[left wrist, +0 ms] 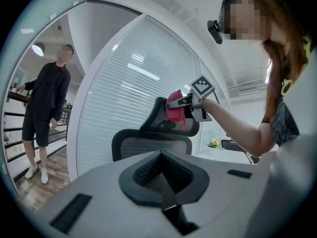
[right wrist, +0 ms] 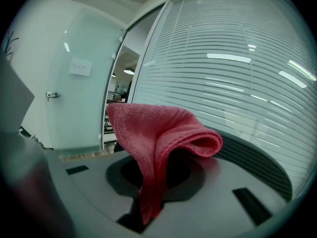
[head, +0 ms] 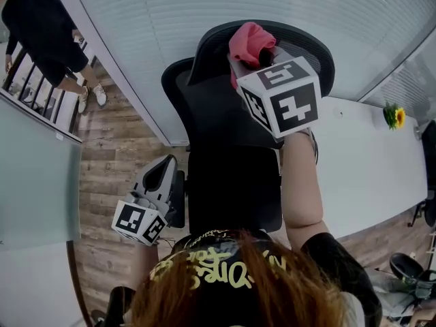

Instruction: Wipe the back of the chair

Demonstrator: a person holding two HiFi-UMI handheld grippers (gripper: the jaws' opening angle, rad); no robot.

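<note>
Ideally the right gripper [head: 264, 58], pinching the pink cloth [head: 249, 41] at upper centre, presses it flat on the chair back [head: 204, 107], sweeping evenly; the left gripper [head: 163, 167] hangs at lower left, jaws together, empty.

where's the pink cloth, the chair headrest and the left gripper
pink cloth [right wrist: 163, 128], right gripper view, on its folded top
chair headrest [left wrist: 157, 119], left gripper view, on its mesh
left gripper [head: 165, 165], head view, at its shut jaw tips
</note>
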